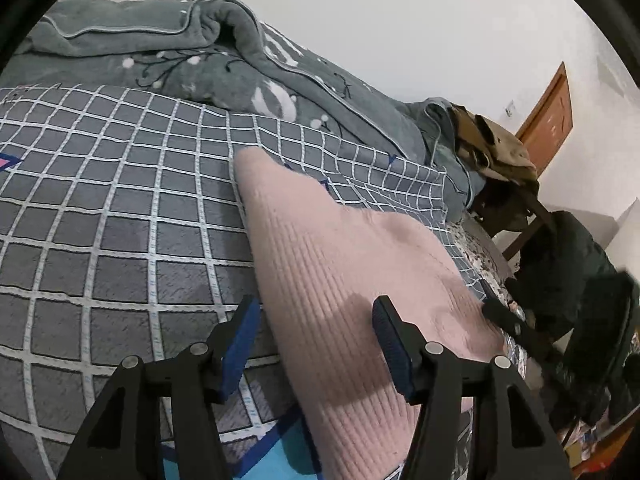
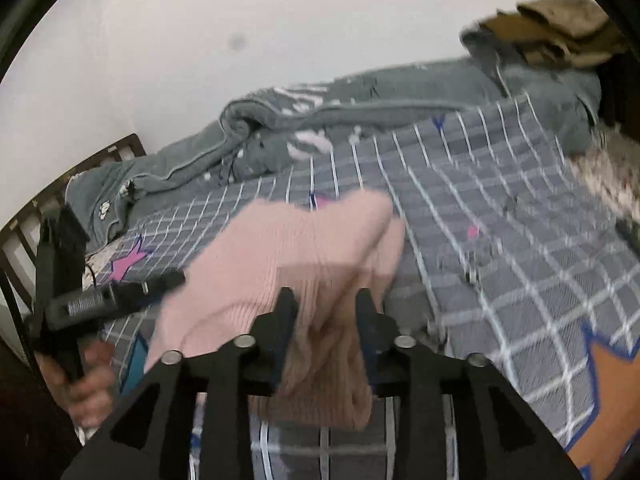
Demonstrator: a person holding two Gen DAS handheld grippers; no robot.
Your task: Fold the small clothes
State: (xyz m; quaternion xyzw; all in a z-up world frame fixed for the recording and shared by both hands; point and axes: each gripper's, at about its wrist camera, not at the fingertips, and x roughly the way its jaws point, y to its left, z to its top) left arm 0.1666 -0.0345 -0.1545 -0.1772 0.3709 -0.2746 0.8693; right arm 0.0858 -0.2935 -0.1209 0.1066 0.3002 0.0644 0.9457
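Domestic bedroom: bed with grey checked cotton sheet (image 1: 120, 208), rumpled grey fleece blanket (image 1: 224, 60), orange-brown wooden door (image 1: 550, 116), plain white wall (image 1: 400, 20).

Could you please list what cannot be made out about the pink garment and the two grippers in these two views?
- Pink knit garment: its near end is cut off by the left wrist view's bottom edge; its type is unclear.
- Right gripper: motion blur and bunched knit hide whether the pads press the fabric.
- Left gripper: open over the garment; contact underneath cannot be told.
- Brown bundle: too small to identify.
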